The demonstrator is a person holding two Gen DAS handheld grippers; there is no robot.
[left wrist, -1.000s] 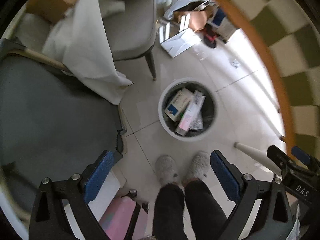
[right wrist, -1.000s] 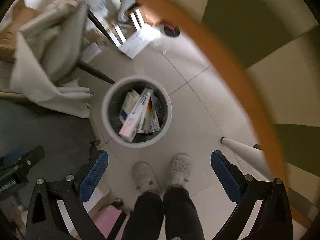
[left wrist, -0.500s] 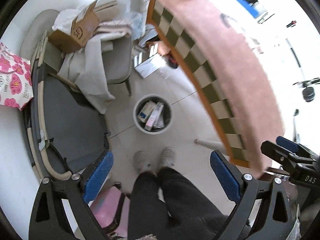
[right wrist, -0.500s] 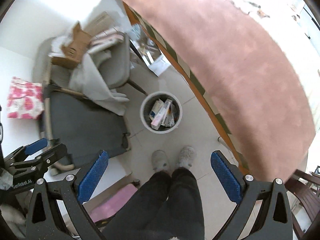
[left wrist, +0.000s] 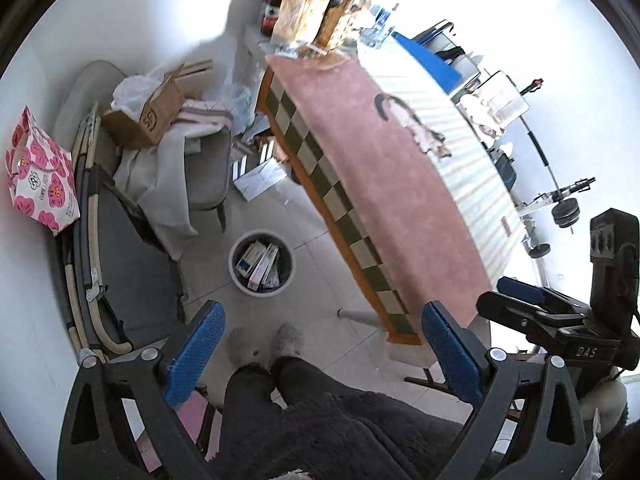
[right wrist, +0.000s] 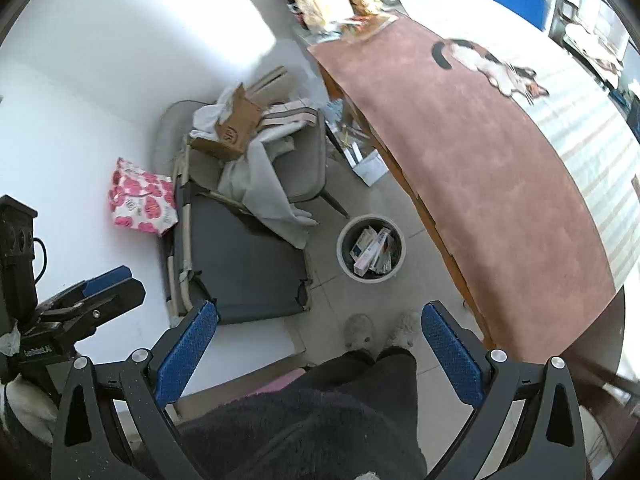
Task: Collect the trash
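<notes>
left wrist view: the left gripper [left wrist: 320, 352] is held wide apart and empty, as is the right gripper [right wrist: 320, 350]. the waste bin [left wrist: 239, 274], on the floor beside the table [left wrist: 400, 200], already holds boxes [left wrist: 260, 266]. more trash must be sought next, it is judged.

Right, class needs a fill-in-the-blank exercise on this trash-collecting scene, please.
1. The round trash bin stands on the ___.
2. The jaws of the left gripper hold ___.
3. The cardboard box rests on a ___.
4. The pink table cover shows a ___.

Missing: floor; nothing; chair; cat
</notes>
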